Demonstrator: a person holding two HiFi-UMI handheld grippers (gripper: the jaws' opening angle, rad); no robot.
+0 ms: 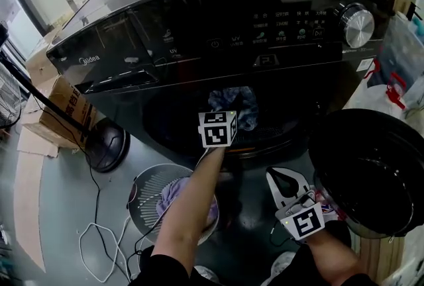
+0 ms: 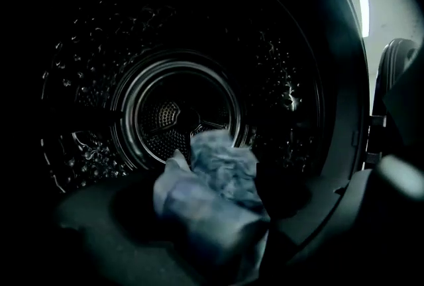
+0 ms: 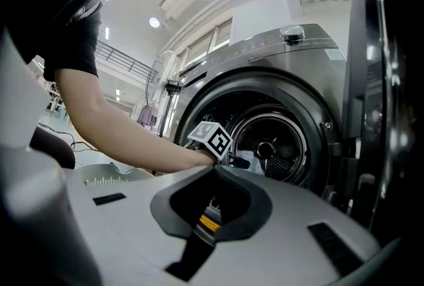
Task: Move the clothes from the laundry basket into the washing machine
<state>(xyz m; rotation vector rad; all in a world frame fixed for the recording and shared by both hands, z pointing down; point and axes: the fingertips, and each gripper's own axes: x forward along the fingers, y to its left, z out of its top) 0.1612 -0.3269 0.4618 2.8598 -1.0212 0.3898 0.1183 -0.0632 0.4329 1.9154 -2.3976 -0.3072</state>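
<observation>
The washing machine (image 1: 218,33) stands with its drum (image 2: 175,116) open. My left gripper (image 1: 224,120) reaches into the drum's mouth, and its marker cube (image 3: 213,139) shows past the person's forearm. Its dark jaws stand apart, open, and a crumpled blue-grey cloth (image 2: 215,179) lies loose between them on the drum's lip. From above, the same cloth (image 1: 235,106) shows in the opening. The white laundry basket (image 1: 142,185) on the floor holds a purple garment (image 1: 173,193) under the left arm. My right gripper (image 1: 286,183) hangs low beside the door, shut and empty (image 3: 215,167).
The round black door (image 1: 371,165) hangs open at the right, close to my right gripper. A floor fan (image 1: 106,145) and a cardboard box (image 1: 63,106) stand to the left. A white cable (image 1: 99,245) loops on the floor by the basket.
</observation>
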